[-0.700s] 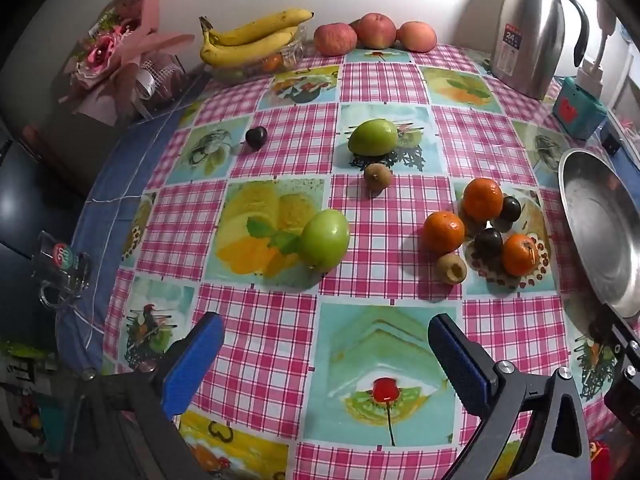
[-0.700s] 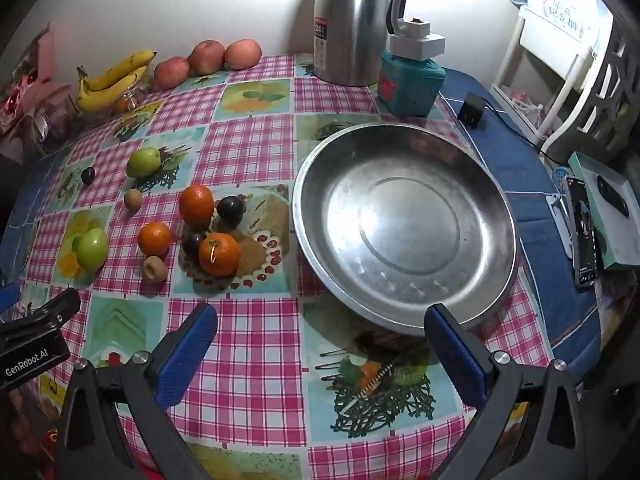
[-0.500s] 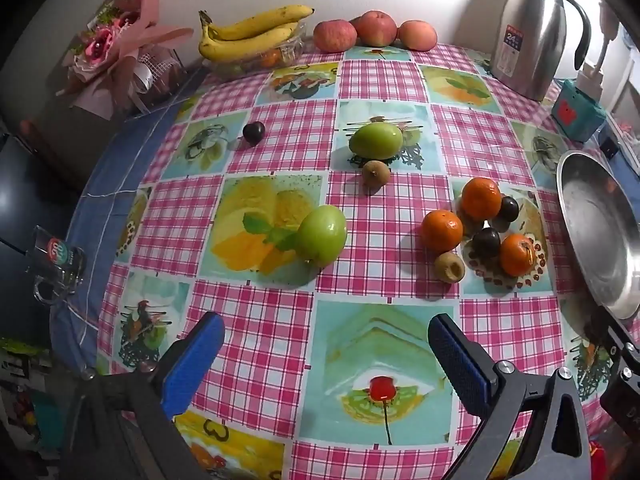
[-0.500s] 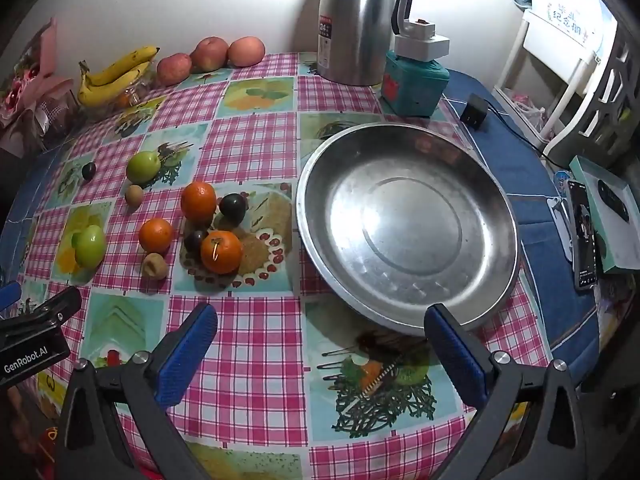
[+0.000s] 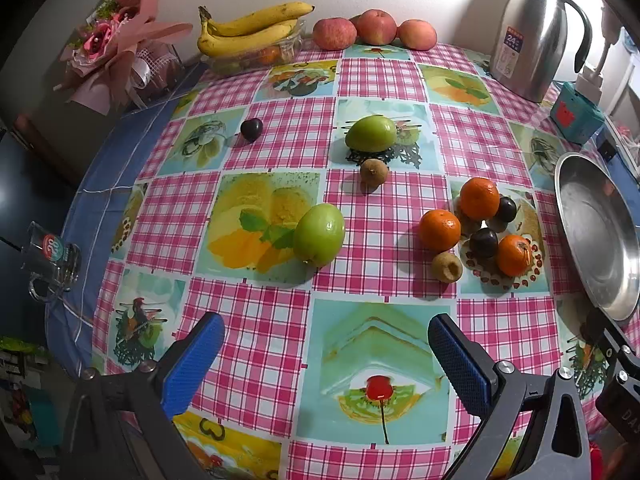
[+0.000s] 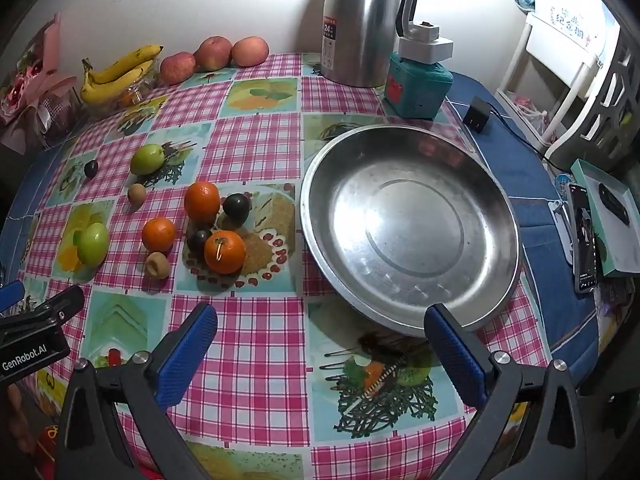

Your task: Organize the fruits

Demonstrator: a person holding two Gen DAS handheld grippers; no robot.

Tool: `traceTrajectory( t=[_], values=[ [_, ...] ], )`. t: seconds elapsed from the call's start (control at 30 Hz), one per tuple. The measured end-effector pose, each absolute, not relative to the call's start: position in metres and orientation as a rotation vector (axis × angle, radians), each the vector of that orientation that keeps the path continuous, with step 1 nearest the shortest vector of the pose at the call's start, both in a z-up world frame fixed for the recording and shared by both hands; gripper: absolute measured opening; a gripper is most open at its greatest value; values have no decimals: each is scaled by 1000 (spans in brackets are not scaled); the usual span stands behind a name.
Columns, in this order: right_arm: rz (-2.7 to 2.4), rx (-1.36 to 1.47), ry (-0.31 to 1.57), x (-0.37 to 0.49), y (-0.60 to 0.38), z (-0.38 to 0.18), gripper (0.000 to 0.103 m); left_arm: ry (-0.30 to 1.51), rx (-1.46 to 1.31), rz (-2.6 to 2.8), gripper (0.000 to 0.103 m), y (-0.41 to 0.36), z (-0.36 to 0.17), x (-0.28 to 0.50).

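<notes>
Loose fruit lies on a checked tablecloth: a green fruit mid-table, another green fruit farther back, a brown kiwi, a dark plum, and a cluster of three oranges with dark plums and a cut kiwi. An empty steel basin stands right of the cluster. My left gripper is open and empty, hovering short of the near green fruit. My right gripper is open and empty over the near table edge by the basin rim.
Bananas in a glass bowl and three apples sit at the back wall. A steel thermos and teal box stand behind the basin. A phone and box lie right; a bouquet and glass mug left.
Both grippers have drifted slightly; the left view shifted a little so the fruit sits marginally higher and closer. Both stay open. No fruit has moved.
</notes>
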State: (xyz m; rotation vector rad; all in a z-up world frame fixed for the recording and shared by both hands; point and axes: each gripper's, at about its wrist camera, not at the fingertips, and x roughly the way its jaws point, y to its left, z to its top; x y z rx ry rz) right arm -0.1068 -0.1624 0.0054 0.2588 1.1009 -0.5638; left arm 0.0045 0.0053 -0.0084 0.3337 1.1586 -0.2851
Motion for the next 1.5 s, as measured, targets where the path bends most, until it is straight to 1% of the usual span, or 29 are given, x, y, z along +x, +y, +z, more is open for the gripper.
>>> traceTrajectory(
  t=[1.5],
  values=[
    [-556, 266, 1096, -107, -161, 8, 103, 1164, 333, -286, 103, 7, -10, 6]
  ],
)
